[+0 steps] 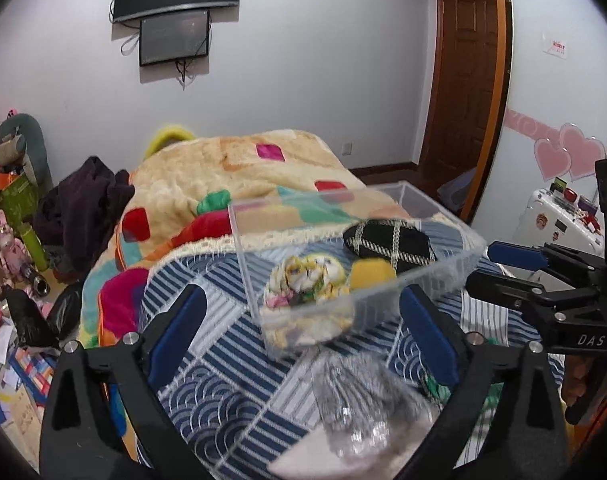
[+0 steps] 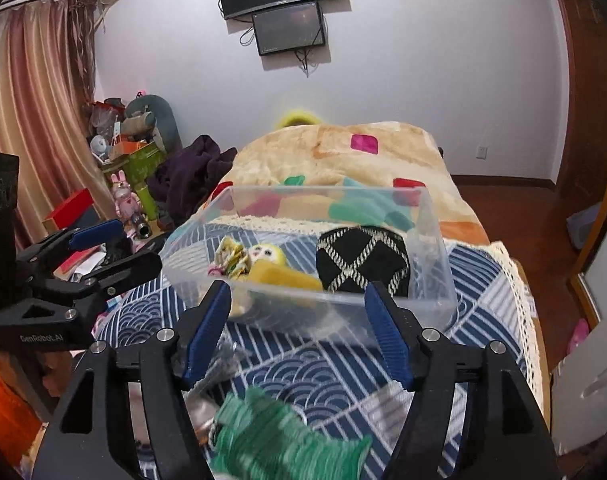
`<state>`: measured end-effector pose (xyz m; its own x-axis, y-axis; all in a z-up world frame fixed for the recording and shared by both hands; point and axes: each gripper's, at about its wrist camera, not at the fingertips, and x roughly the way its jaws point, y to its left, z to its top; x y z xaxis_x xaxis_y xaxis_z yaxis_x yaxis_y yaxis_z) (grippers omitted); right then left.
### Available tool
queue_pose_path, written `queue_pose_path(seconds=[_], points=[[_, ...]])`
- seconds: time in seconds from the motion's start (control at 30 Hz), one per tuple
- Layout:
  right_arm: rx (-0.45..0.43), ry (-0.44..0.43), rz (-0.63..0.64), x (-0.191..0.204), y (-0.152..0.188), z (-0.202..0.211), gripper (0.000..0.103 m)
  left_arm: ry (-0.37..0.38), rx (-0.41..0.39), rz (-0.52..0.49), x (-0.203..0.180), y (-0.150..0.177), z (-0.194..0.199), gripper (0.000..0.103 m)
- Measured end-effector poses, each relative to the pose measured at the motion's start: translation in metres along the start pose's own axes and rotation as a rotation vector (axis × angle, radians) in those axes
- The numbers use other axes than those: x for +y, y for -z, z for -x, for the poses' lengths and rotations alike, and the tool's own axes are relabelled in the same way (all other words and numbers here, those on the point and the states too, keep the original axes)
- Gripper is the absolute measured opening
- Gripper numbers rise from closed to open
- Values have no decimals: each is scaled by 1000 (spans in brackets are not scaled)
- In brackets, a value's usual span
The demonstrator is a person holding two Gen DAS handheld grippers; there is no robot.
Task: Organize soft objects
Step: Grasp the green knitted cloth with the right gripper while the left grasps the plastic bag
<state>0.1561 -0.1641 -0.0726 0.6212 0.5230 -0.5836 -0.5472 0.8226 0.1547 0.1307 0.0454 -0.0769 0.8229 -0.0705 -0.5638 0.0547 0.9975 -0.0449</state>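
A blurred green knit piece (image 2: pixel 279 436) lies nearest, between the right gripper's (image 2: pixel 299 328) spread fingers, beside a grey one (image 1: pixel 363 392) under the equally spread left gripper (image 1: pixel 303 328), both short of the clear bin (image 2: pixel 435 240) mid-bedspread (image 2: pixel 475 276).

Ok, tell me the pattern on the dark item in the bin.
Black pouch with a pale criss-cross diamond lattice; right wrist view shows it best.

Clear plastic bin (image 2: pixel 431 240) holding a black pouch (image 2: pixel 363 260) crossed with white diamond lattice, a yellow sponge-like block (image 2: pixel 283 276), and a yellow, white and green floral cloth bundle (image 2: pixel 239 258). Bedcover (image 2: pixel 303 364) in navy and white stripes and wave arcs; blanket (image 2: pixel 327 152) tan with pink, red and teal squares. Green knit piece (image 2: pixel 279 432) and grey furry piece (image 1: pixel 359 392), both blurred.
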Motion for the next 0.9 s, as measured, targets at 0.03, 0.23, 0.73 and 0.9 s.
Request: queue_pose_path(seconds=[0.03,0.23,0.73,0.9], points=[[4,-4,-4,0,4,1,68,4,10,3,0,4,0,98],[74,-16,-17,3,32,-4,70,45,90,-6,-11,29,-9,98],[195,-31,-22,0,76,-17,49,114,214,28,-18,60,-42,51],[184,-39,-25,-3,75,-13,28,123,211,42,-14,62,-40,36]])
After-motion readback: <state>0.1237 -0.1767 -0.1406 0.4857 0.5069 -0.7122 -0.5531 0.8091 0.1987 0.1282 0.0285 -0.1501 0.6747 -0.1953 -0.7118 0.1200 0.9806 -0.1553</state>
